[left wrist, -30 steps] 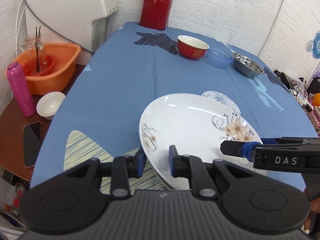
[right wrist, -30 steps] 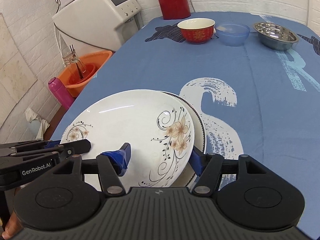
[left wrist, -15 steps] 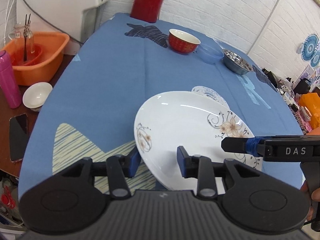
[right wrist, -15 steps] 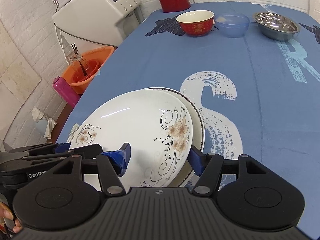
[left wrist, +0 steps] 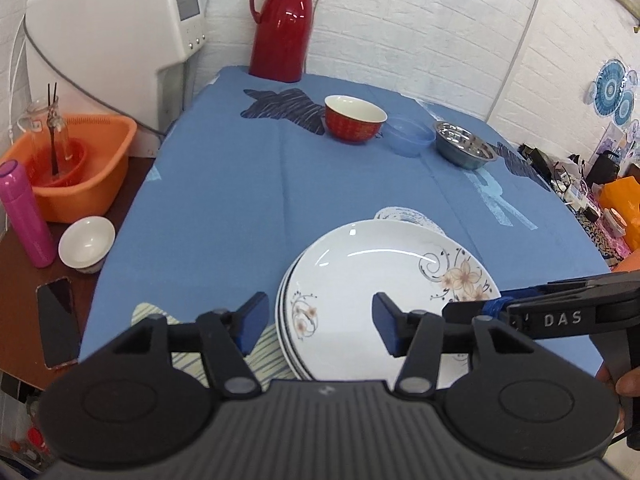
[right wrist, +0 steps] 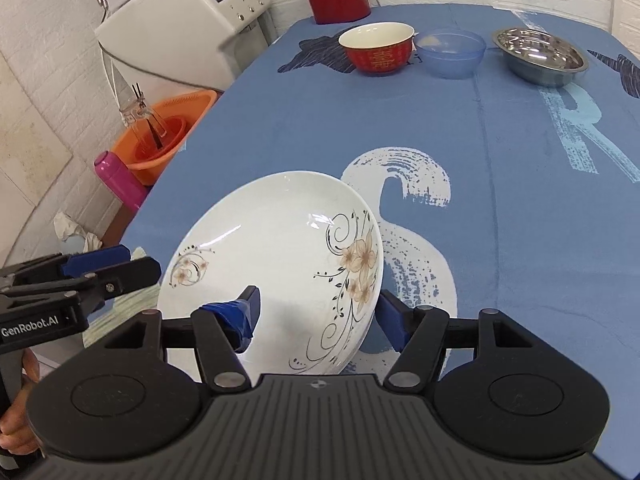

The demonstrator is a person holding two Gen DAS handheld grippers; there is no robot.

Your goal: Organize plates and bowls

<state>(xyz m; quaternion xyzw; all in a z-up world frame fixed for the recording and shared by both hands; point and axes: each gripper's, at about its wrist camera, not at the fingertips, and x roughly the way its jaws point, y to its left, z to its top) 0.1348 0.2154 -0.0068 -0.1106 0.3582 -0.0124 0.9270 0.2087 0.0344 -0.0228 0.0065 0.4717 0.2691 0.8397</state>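
glossy glazed plate (right wrist: pixel 276 256), matt tablecloth (right wrist: pixel 500 208)

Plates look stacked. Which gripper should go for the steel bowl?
Right, probably. The steel bowl is farthest right, on the side of the right gripper, whose fingers stand open. The left gripper is open too, but farther left.

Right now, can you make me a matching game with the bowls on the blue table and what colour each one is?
Things:
1. bowl nearest the jug
2. middle bowl
3. bowl on the right end
4. flowered plate

Colours:
A. shiny silver
B. white
C. red outside
D. see-through blue

Pairs: 1-C, 2-D, 3-A, 4-B
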